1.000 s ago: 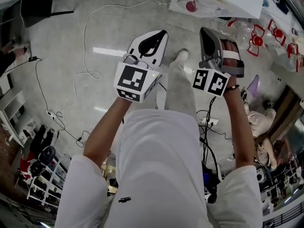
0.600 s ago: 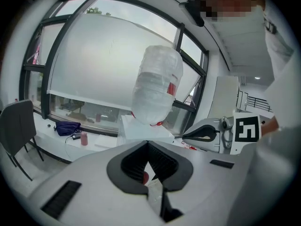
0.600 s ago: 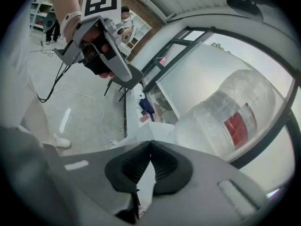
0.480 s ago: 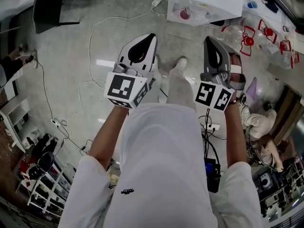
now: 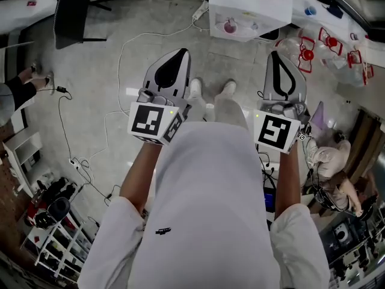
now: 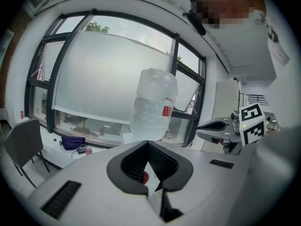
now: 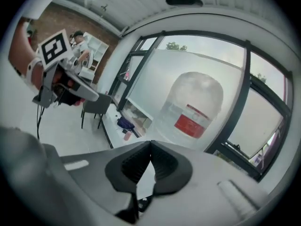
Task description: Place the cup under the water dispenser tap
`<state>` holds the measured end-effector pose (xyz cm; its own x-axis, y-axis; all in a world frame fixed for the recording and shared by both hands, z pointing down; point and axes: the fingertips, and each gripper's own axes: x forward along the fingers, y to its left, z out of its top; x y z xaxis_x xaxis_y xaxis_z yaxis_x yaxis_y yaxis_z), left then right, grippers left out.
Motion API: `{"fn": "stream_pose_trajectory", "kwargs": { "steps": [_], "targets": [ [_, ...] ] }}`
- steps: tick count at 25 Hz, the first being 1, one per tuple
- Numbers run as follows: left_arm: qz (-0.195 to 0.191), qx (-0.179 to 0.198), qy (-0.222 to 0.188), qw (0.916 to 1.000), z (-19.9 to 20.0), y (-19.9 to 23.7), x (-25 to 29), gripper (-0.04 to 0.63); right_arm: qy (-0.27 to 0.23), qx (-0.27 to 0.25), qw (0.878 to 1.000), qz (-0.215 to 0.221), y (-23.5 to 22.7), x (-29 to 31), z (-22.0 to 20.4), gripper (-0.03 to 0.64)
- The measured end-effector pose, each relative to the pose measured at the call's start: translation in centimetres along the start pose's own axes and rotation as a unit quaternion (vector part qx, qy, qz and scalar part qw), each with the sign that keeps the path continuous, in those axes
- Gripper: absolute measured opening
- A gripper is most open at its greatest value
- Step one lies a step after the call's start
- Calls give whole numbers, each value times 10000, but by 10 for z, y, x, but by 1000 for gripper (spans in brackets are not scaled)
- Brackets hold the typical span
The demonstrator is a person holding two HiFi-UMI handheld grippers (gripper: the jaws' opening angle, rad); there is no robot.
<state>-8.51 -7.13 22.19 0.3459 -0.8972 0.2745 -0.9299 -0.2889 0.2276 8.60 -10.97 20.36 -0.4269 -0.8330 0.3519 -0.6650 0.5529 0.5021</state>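
Note:
I stand on a grey floor facing the white water dispenser [image 5: 264,5]. Its large clear bottle with a red label fills the middle of the left gripper view [image 6: 153,105] and the right gripper view [image 7: 193,107]. A small pink-red round thing [image 5: 230,26] shows at the dispenser's front; I cannot tell whether it is a cup or the tap. My left gripper [image 5: 182,52] and right gripper [image 5: 277,54] are held side by side at chest height, pointing at the dispenser. Both are shut with nothing between the fingers. No cup is plainly in view.
A dark chair [image 5: 72,20] stands at the far left, with white cables [image 5: 120,59] across the floor. Clear bottles with red fittings [image 5: 307,50] lie right of the dispenser. A seated person [image 5: 331,161] is at the right, another person's arm [image 5: 18,92] at the left.
Both grippers have risen towards my chest. The right one has rolled so its marker cube faces up. The dispenser now sits closer in the head view.

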Motion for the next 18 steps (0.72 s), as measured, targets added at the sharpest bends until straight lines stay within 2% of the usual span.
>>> {"fn": "stream_pose_trajectory", "kwargs": {
  "steps": [2,9,12,14,18],
  "targets": [
    [-1,8,-97,10000,12,-5,-4,2,-102,291,9995,-34,-9,-12,10,11],
    [-147,82,-309,9994,44,-24,-19,2,-495,674,9959,-333,-35,-50,31,11],
    [-213,146,-357,9990,49,-30,-21,2,-843,1259,9877,-388,-40,-63,34,11],
    [-254,162,-390,9988,51,-35,-20,2,-882,1655,9813,-431,-40,-71,26,11],
    [-370,225,-427,9981,56,-46,-22,2,-899,2019,9735,-588,-44,-83,12,11]
  ]
}}
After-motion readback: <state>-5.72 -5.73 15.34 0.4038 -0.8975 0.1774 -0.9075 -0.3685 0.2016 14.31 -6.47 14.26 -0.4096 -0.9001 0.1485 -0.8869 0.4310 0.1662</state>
